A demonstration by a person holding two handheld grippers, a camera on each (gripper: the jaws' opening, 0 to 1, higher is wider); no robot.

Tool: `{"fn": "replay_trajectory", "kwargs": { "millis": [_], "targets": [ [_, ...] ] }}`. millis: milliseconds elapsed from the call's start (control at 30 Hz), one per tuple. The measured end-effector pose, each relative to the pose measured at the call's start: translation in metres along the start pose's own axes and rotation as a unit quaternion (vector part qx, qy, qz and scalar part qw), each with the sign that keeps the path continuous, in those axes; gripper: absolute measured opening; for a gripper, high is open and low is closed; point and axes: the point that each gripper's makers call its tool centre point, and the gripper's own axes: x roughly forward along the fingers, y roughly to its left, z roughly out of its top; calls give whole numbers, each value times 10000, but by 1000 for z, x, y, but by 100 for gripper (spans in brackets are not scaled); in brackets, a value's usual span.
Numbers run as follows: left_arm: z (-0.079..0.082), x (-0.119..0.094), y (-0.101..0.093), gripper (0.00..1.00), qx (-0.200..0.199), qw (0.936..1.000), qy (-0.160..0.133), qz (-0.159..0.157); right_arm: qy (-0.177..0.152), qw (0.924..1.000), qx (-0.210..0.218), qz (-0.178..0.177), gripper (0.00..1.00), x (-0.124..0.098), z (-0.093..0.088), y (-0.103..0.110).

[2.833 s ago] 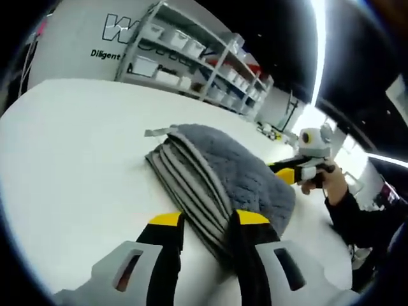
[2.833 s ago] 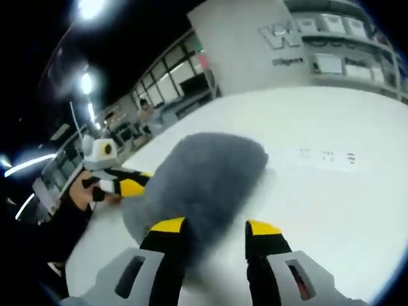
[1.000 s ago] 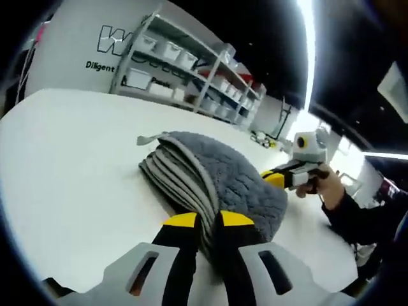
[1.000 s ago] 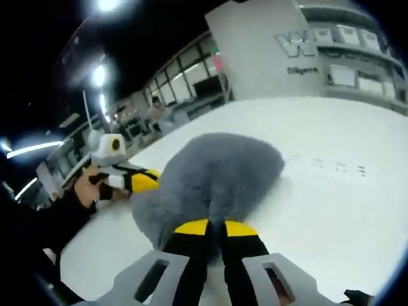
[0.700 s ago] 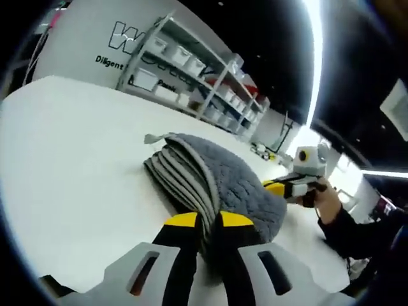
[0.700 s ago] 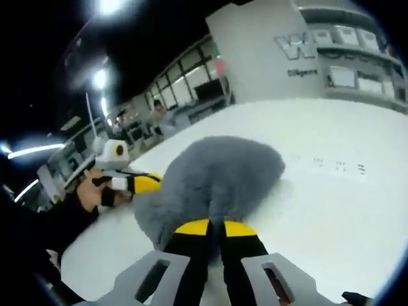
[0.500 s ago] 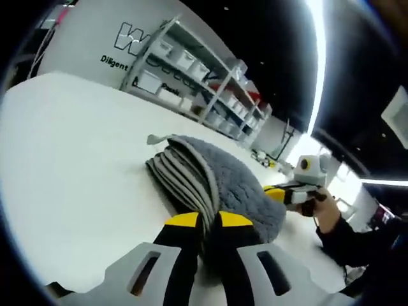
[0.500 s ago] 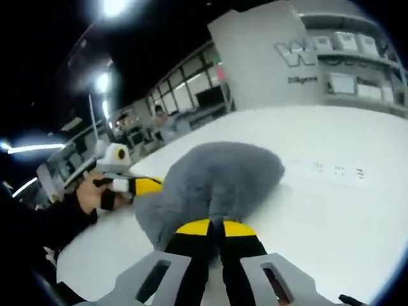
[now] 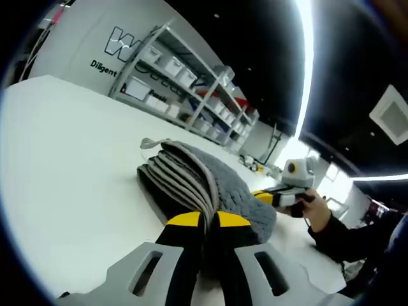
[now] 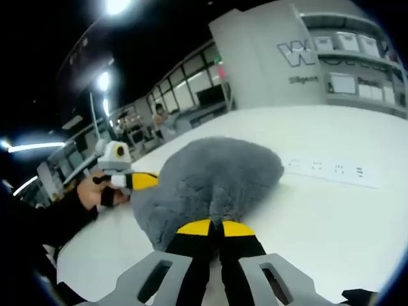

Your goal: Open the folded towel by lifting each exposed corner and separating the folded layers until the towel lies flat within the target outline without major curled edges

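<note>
Here the grey towel lies folded on the white table, its stacked layers showing as pale ribbed edges toward the left gripper view. The left gripper has its yellow-tipped jaws pressed together on the near end of those layered edges; the cloth between the tips is mostly covered by the jaws, so how many layers are caught cannot be told. A small tab or loop sticks out at the far end of the fold.

In the right gripper view, the towel appears as a rounded fluffy mound. The right gripper is clamped on the near edge of the pile, jaws meeting with a pinch of grey cloth between them. The part of the towel under the mound is hidden.

Each gripper enters the other's view: the right one beyond the towel, held by a hand; the left one beside the mound, held by a hand. Their tips there are screened by cloth.

Shelving with bins stands behind the table. Faint marks on the table are too small to read.
</note>
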Motion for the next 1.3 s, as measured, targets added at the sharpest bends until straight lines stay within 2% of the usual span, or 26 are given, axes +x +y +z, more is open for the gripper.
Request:
{"fn": "replay_trajectory", "kwargs": {
  "millis": [100, 133, 267, 367, 467, 667, 1000, 1133, 1300],
  "targets": [
    [-1, -2, -1, 4, -37, 10000, 32, 0, -21, 9999, 67, 138, 0, -1, -2, 3],
    [-6, -4, 1, 4, -34, 9998, 187, 66, -25, 9998, 85, 173, 0, -2, -3, 4],
    [-8, -6, 0, 4, -159, 9997, 171, -8, 43, 9999, 53, 141, 0, -4, -4, 10],
    [-9, -7, 4, 5, -22, 9997, 206, 152, 76, 9999, 56, 136, 0, -6, -4, 13],
    [-8, -8, -3, 5, 120, 9994, 267, 184, 178, 9998, -8, 115, 0, -8, -9, 16],
    [-18, -15, -13, 4, 169, 9986, 480, 133, 293, 9994, -151, 107, 0, -18, -16, 24],
    [-26, -25, -24, 4, 221, 9981, 570, 89, 312, 9994, 84, 145, 0, -27, -25, 35],
    [-30, -27, -32, 4, 312, 9974, 650, 74, 302, 9994, 43, 187, 0, -34, -31, 40],
    [-35, -31, -37, 4, 450, 9964, 717, 108, 241, 9996, -29, 168, 0, -38, -30, 41]
  ]
}}
